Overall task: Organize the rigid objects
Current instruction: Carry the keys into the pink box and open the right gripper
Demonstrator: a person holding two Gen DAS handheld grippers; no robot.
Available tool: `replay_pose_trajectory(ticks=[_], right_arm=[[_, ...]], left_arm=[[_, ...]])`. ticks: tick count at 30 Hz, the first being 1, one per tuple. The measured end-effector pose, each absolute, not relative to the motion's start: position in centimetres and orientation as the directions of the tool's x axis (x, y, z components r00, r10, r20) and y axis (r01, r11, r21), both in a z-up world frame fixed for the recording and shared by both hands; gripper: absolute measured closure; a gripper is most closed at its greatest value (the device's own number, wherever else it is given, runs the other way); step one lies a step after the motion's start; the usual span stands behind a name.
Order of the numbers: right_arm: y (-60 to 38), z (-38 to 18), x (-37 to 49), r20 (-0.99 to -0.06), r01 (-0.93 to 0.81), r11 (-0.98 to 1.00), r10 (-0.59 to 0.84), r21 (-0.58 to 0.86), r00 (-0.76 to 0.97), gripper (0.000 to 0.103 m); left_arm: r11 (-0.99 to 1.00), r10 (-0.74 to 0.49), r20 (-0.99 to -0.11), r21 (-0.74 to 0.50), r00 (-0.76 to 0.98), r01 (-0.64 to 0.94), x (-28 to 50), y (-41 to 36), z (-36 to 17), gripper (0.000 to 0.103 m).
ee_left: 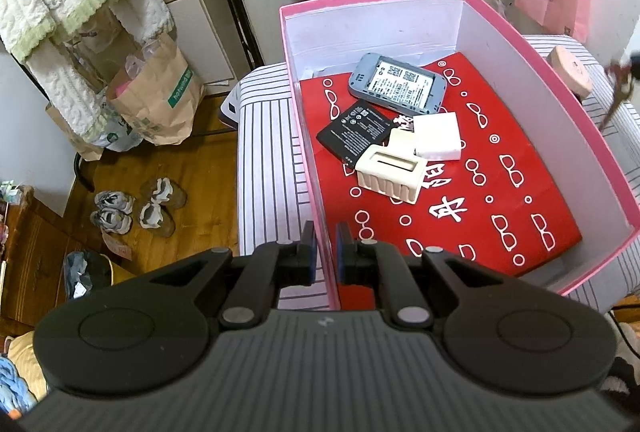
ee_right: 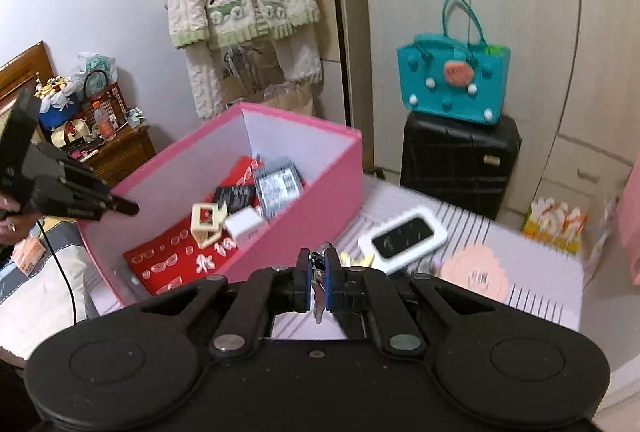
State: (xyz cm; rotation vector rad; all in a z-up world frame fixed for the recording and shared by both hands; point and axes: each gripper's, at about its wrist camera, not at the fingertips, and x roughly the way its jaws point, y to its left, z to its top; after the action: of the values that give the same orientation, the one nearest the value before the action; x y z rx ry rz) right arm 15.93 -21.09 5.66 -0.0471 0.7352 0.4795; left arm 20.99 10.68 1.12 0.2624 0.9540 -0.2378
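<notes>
The pink box (ee_left: pixel 600 147) sits on a striped bedcover (ee_left: pixel 268 159), filling the left wrist view from 12 to 3 o'clock. Inside lies one red sheet (ee_left: pixel 500 199), bearing one grey router (ee_left: pixel 398 83), one black battery (ee_left: pixel 354 131), one cream clip (ee_left: pixel 390 177) and two white blocks (ee_left: pixel 437 135). The left gripper (ee_left: pixel 325 248) straddles the box's near wall, its jaws narrowly apart on either side of it; whether they pinch it cannot be told. In the right wrist view, the right gripper (ee_right: pixel 317 274) is clamped on a bunch of keys (ee_right: pixel 319 296). At 3 o'clock lie one white cover (ee_right: pixel 402 238) and one pink pad (ee_right: pixel 474 272). One teal bag (ee_right: pixel 454 85) tops a black suitcase (ee_right: pixel 460 161) before the wardrobe (ee_right: pixel 520 11).
</notes>
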Motion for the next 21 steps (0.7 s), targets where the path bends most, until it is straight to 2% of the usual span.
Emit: replay_pose_trajectory(ticks=[10, 15, 21], right_arm=[[-18.1, 10.1, 16.3, -0.575, -0.582, 0.8, 0.546, 0.143, 0.609, 0.095], [-14.9, 8.6, 17.2, -0.611, -0.638, 0.754, 0.583, 0.16, 0.536, 0.095], [-12.1, 5.4, 19.6, -0.687, -0.639, 0.752, 0.551, 0.161, 0.474, 0.095]], left_arm=[[0.943, -0.107, -0.821, 0.095, 0.561, 0.318, 20.9, 10.7, 1.2, 0.094], [0.941, -0.115, -0.819, 0.091, 0.563, 0.325, 20.8, 11.1, 1.2, 0.094], [0.935, -0.114, -0.819, 0.102, 0.562, 0.338, 20.8, 11.0, 1.1, 0.094]])
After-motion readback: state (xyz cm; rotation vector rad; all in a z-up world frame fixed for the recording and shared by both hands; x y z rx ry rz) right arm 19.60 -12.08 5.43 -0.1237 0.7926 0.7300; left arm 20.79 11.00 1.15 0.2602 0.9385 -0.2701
